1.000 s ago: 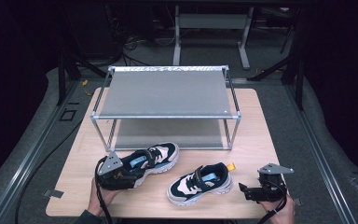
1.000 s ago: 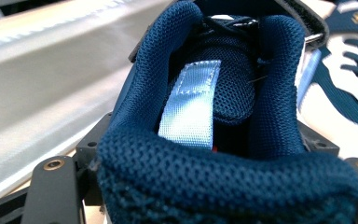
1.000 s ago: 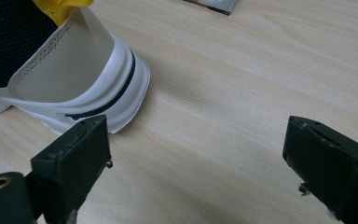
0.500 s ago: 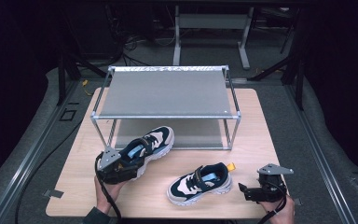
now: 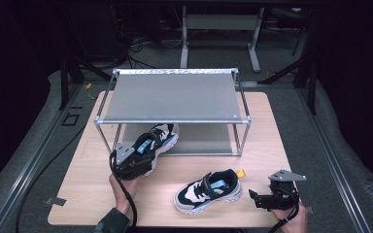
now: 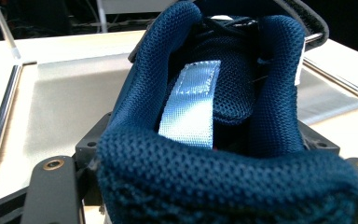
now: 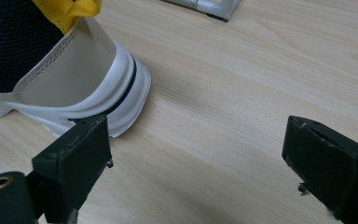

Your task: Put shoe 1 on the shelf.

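Note:
A navy, white and cream sneaker [image 5: 158, 138] hangs by its heel in my left gripper [image 5: 141, 159], which is shut on the heel collar. Its toe reaches in over the lower shelf [image 5: 209, 141] of the metal rack [image 5: 172, 97]. In the left gripper view the navy mesh collar and light-blue tongue tab [image 6: 191, 107] sit between the jaws, with the grey shelf [image 6: 70, 102] beyond. The matching sneaker [image 5: 209, 190] lies on the table, toe to the left. My right gripper [image 5: 253, 198] rests open just right of its heel [image 7: 74, 74], not touching it.
The wooden table [image 5: 267, 141] carries the two-tier rack with a grey top shelf. A rack foot [image 7: 209, 7] stands beyond the right gripper. The second sneaker has a yellow pull tab [image 7: 70, 9]. Cables and stand legs lie on the dark floor behind.
My left gripper has carried its sneaker away from the table front toward the rack, so the toe now pokes in over the lower shelf. The right gripper and the other sneaker have stayed put.

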`<state>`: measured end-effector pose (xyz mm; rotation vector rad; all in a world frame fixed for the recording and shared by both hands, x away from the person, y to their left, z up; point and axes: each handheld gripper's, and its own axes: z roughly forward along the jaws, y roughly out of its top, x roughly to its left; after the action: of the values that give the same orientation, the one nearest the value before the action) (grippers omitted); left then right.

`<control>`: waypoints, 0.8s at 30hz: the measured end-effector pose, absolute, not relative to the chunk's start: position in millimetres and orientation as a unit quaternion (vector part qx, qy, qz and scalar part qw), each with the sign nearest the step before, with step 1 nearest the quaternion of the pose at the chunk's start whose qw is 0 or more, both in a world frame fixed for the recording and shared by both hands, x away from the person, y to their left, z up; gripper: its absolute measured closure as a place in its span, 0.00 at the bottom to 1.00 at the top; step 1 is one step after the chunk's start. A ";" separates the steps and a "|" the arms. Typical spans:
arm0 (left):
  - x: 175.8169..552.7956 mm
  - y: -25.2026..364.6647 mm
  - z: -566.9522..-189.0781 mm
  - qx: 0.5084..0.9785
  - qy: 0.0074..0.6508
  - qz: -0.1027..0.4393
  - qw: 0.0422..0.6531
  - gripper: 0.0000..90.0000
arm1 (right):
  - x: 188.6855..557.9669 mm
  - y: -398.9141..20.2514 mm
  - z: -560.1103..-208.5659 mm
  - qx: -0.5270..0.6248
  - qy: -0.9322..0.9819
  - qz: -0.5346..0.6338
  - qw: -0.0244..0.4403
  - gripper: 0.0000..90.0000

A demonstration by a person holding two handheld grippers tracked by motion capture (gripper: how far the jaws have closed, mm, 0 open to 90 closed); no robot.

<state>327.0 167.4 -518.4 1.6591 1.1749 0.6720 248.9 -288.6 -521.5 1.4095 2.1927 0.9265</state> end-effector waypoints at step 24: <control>393.1 139.9 -539.2 0.663 0.538 0.299 0.426 0.29 | 246.0 -292.4 -521.2 0.503 0.778 0.329 0.184 0.08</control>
<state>393.1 139.9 -539.2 1.6570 1.3444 0.7468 246.0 -292.4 -521.2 1.4184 2.1928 0.9285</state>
